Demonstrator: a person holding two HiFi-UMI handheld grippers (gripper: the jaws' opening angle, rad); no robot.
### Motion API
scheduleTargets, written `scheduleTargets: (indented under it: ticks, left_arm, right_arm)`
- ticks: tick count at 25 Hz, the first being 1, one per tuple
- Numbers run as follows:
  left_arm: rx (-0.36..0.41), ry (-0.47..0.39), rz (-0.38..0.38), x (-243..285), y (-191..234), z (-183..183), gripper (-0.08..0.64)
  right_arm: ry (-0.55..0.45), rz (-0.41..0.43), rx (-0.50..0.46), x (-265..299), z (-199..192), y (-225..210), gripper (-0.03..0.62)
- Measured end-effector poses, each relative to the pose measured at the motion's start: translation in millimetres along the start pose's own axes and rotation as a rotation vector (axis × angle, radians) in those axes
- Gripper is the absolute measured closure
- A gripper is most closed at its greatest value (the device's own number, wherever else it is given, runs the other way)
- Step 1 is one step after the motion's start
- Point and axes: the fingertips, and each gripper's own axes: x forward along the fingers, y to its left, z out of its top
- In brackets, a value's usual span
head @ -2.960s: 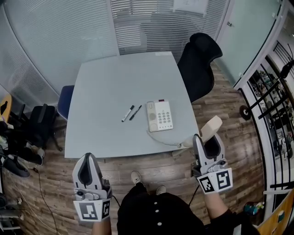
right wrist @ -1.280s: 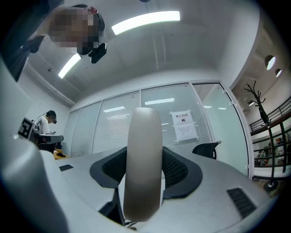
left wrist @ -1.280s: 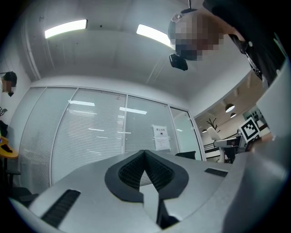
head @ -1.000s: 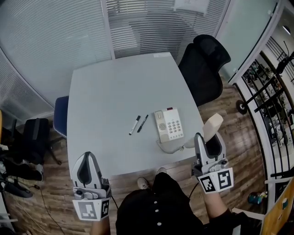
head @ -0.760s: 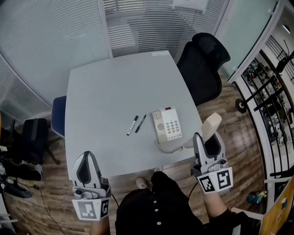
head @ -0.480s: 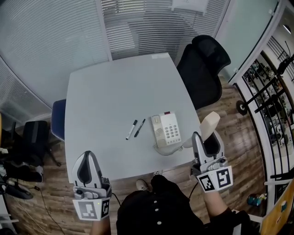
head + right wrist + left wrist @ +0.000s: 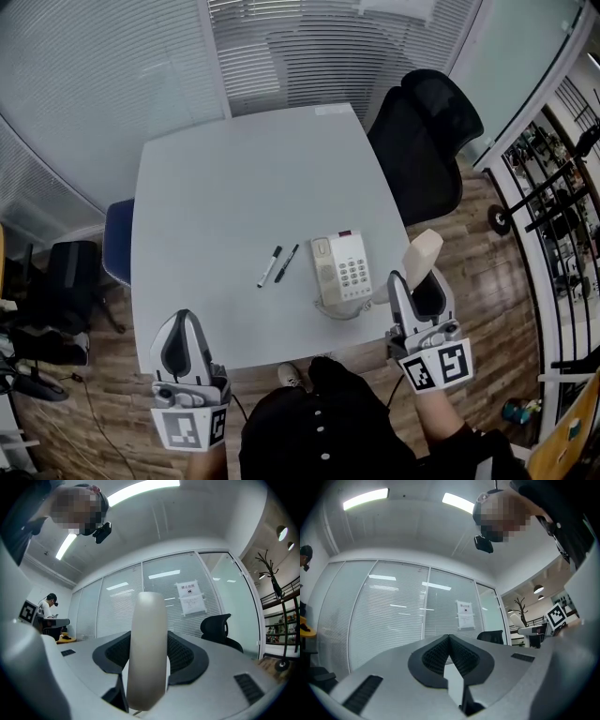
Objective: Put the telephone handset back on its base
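Wood-plank floor (image 7: 94,375) underfoot; we stand at the near edge of the pale grey square table (image 7: 234,169). Nearest us, the left gripper (image 7: 185,319) hangs short of the table, jaws pressed together on nothing. The right gripper (image 7: 415,292) pinches the cream telephone handset (image 7: 422,253), a pad on either side; the handset stands upright out of the jaws by the table's near right corner, right of the base and apart from it. A curly cord (image 7: 342,310) loops from the handset to the cream telephone base (image 7: 343,269); the base lies flat near the table's near edge, keypad on its right half, empty cradle on its left. Two marker pens (image 7: 278,265) lie just left of the base; black office chair (image 7: 424,141) and slatted blinds (image 7: 309,47) beyond.

Our judgement for the step:
- carry the handset left and forward over the cradle
- tip it from upright to lie along the base's length
- lower it straight down
- keep the cord slack so it cannot drag the base
- part the jaws only once the handset sits
- the left gripper could steady the base if it slides
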Motion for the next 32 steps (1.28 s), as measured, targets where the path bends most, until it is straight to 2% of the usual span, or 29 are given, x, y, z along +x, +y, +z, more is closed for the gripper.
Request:
scheduleTargets:
  ticks: [32]
  left_arm:
    - [-0.039,0.261,-0.01,-1,-11,-85,0.548]
  right_arm:
    - [0.304,0.002,0.079,41,-164,-5,0.356]
